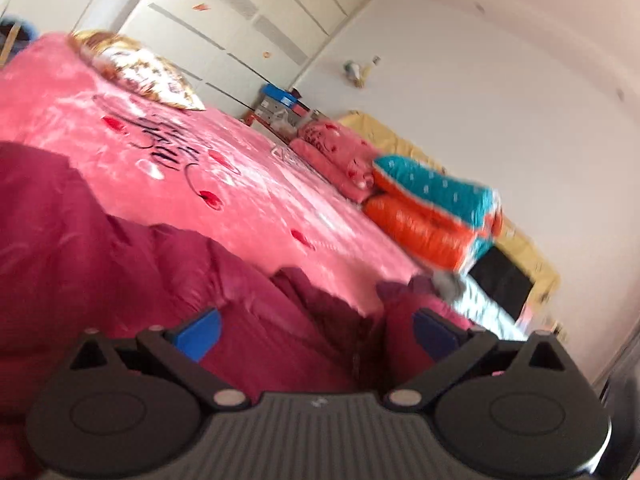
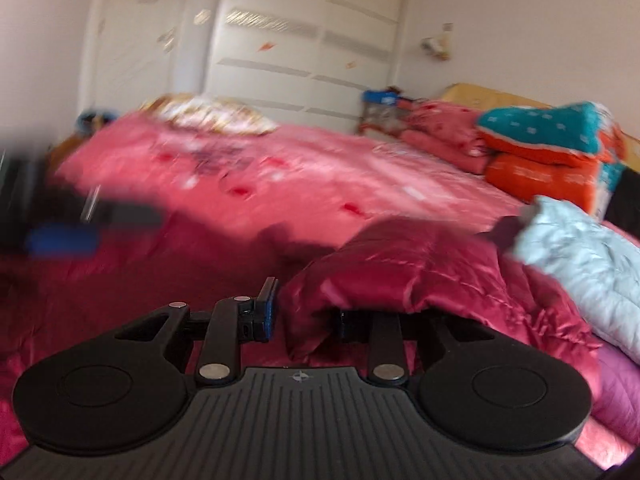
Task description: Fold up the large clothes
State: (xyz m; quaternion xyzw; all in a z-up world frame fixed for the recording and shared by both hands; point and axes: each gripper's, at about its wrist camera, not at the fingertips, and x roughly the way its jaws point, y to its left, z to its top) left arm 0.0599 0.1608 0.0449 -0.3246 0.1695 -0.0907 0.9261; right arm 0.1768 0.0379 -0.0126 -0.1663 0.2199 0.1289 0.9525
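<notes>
Left gripper point(image 1: 316, 328): jaws wide, over the coat point(image 1: 120, 256), nothing pinched. Right gripper point(image 2: 306, 312): jaws narrow, clamped on a coat fold. Bed point(image 1: 248, 184) beneath.

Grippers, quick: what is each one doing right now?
Left gripper: open, maroon puffer jacket between the jaws, not pinched.
Right gripper: shut on the maroon puffer jacket.

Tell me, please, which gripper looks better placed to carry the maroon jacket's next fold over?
Right, probably. The right gripper has a bunched fold of the maroon jacket between its fingers. The left gripper has its jaws spread wide, with the jacket lying between them ungripped, as far as the blur shows.
</notes>
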